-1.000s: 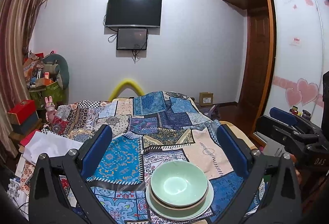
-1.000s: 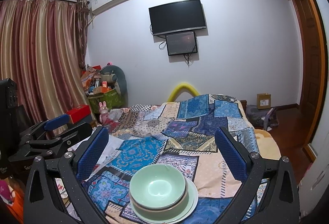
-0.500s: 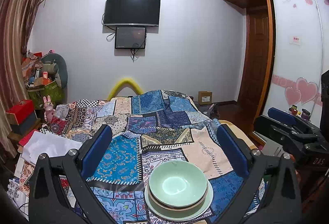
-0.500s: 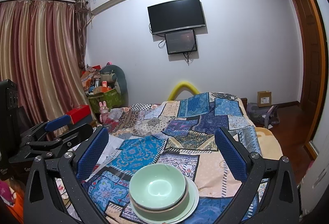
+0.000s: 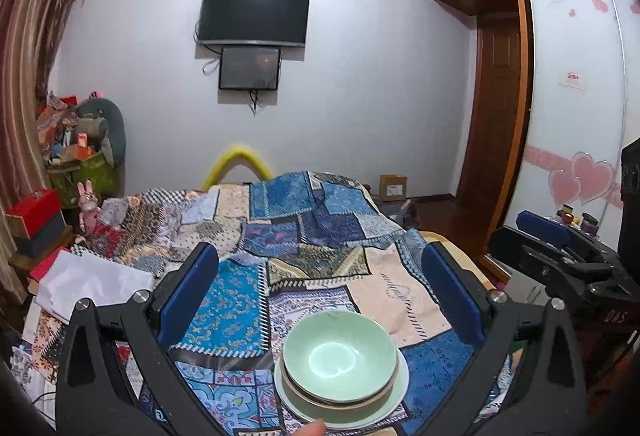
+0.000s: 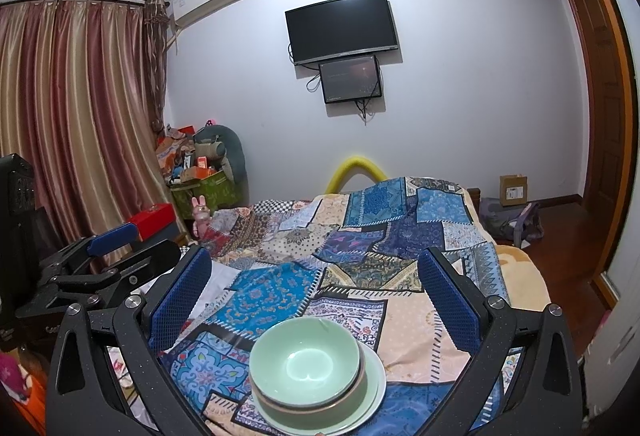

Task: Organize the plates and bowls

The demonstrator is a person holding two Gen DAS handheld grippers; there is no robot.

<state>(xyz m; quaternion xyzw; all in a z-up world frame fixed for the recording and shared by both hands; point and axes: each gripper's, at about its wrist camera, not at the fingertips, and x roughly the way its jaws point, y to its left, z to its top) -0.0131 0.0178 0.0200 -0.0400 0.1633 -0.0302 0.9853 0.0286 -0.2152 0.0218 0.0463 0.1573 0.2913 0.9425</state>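
Note:
A stack of pale green bowls [image 5: 340, 356] sits on a pale green plate [image 5: 396, 392] on the patchwork bedspread [image 5: 240, 300]. In the right wrist view the bowls [image 6: 306, 366] sit on the plate [image 6: 374, 384] too. My left gripper [image 5: 320, 284] is open and empty, held above and behind the stack. My right gripper [image 6: 314, 284] is open and empty, also held over the stack. The right gripper shows at the right of the left wrist view [image 5: 560, 256]. The left gripper shows at the left of the right wrist view [image 6: 100, 260].
A white cloth [image 5: 88, 284] lies on the bed's left side. Red boxes [image 5: 34, 203] and a cluttered green bin [image 5: 80, 167] stand at the left. A wardrobe [image 5: 576, 115] and a cardboard box [image 5: 393, 187] are at the right. A TV [image 5: 256, 15] hangs on the far wall.
Both views have shifted slightly; the stack sits a little lower in each frame. A fingertip now shows at the bottom edge of the left wrist view. Both grippers stay open.

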